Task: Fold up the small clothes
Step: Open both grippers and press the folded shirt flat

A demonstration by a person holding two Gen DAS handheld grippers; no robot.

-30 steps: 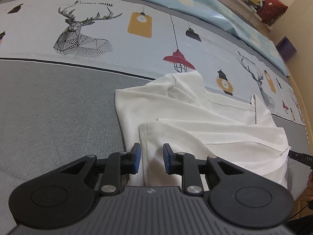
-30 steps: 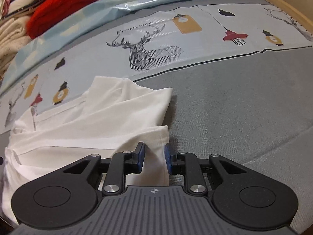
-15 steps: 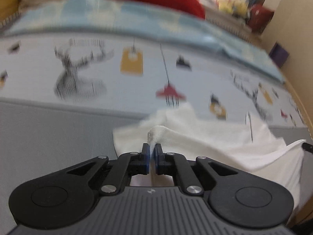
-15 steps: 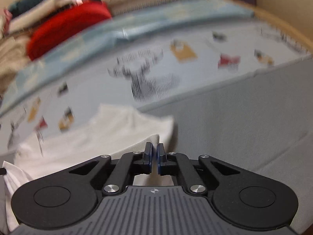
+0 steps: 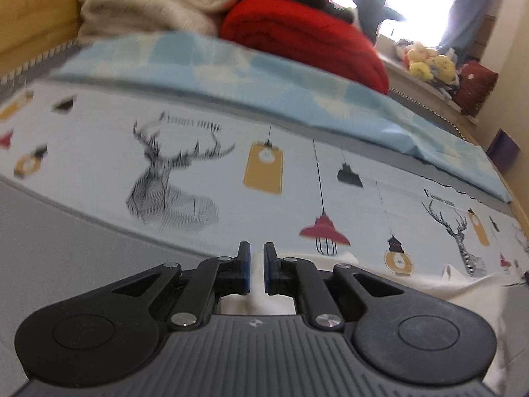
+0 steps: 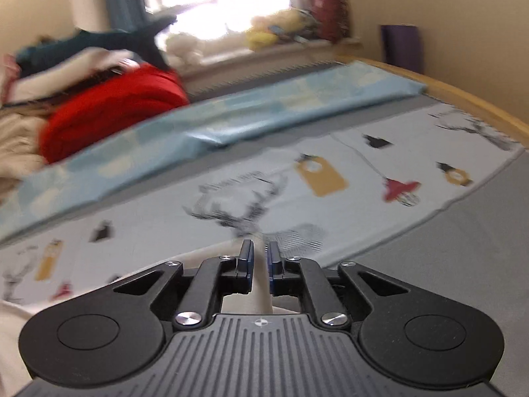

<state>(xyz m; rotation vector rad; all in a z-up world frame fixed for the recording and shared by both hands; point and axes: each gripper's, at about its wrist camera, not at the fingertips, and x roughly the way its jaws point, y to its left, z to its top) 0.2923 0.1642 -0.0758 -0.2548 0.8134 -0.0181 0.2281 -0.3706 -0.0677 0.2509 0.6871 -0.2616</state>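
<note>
L hand-held gripper [image 5: 256, 269] narrow, white garment [image 5: 463, 281] pinched at pad roots, rest draped toward bed's right edge. R hand-held gripper [image 6: 260, 269] jaws opening, cloth between. I'd lift both level, carry hem evenly toward far edge; grip R firm.

We've got both grippers angled downward. Our left gripper [image 5: 256, 266] has its jaws nearly together, pinching white cloth [image 5: 256, 297] between the pads. Our right gripper [image 6: 260, 266] is opening its jaws, with cloth sitting between them too.
</note>
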